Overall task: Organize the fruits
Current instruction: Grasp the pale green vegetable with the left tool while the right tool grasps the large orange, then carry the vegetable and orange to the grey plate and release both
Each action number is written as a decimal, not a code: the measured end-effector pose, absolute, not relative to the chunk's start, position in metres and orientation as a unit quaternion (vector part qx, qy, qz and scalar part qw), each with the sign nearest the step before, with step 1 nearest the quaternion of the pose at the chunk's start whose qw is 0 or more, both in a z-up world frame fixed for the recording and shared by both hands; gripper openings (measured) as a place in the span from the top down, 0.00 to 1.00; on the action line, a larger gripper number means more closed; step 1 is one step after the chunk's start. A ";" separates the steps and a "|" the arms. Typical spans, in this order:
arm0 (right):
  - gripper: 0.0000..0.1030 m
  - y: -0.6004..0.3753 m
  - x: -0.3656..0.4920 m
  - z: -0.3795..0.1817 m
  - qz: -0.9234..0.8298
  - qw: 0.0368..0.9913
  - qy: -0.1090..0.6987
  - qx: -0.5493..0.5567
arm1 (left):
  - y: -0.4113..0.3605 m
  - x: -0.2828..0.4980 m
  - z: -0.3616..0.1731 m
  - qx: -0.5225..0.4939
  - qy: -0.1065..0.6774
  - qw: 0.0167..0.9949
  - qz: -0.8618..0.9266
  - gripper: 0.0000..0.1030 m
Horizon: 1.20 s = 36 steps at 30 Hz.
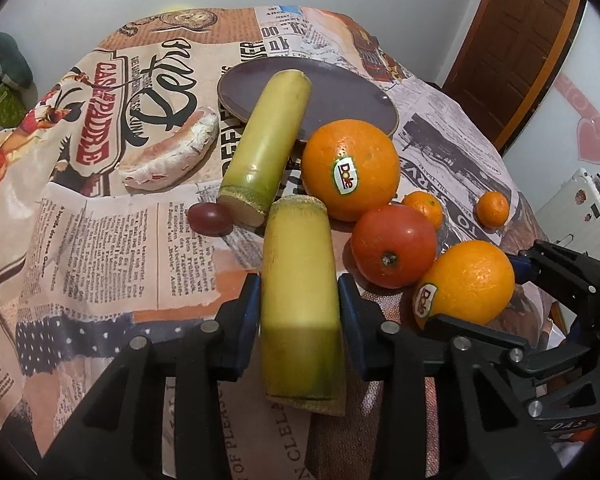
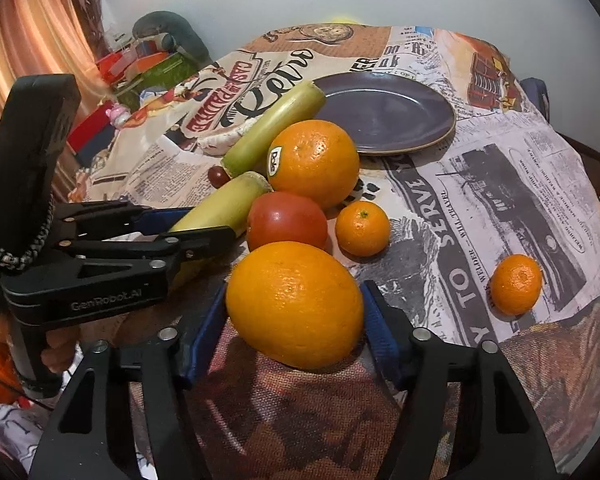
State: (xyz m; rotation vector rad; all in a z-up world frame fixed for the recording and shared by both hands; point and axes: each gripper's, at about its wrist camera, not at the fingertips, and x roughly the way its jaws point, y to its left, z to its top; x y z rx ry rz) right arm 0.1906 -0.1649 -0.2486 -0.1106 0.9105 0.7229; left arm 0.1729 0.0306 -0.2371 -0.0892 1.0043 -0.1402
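Note:
My left gripper (image 1: 299, 312) is shut on a yellow-green sugarcane piece (image 1: 298, 280) and shows in the right wrist view (image 2: 204, 232) at left. A second cane piece (image 1: 266, 148) leans on the purple plate (image 1: 348, 92). My right gripper (image 2: 294, 320) is shut on a big orange (image 2: 296, 304), seen from the left (image 1: 466, 284). A second Dole orange (image 1: 350, 168), a red tomato (image 1: 394, 246), two small mandarins (image 1: 424, 208) (image 1: 493, 209) and a dark grape (image 1: 210, 219) lie between.
A pale pink dragon-fruit slice (image 1: 172, 156) lies left of the plate. The table has a newspaper-print cloth (image 1: 100, 240). Clutter and toys (image 2: 148, 64) stand beyond the far left edge, a wooden door (image 1: 516, 40) at right.

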 end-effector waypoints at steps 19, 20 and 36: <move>0.41 -0.185 0.190 -0.204 0.324 0.862 0.388 -0.020 | 0.040 0.148 -0.184 -0.035 0.430 0.901 -0.049 0.63; 0.41 -0.186 0.191 -0.199 0.323 0.866 0.382 -0.020 | 0.041 0.147 -0.180 -0.035 0.425 0.903 -0.048 0.63; 0.41 -0.198 0.215 -0.144 0.295 0.907 0.301 -0.015 | 0.057 0.154 -0.117 -0.037 0.345 0.937 -0.026 0.63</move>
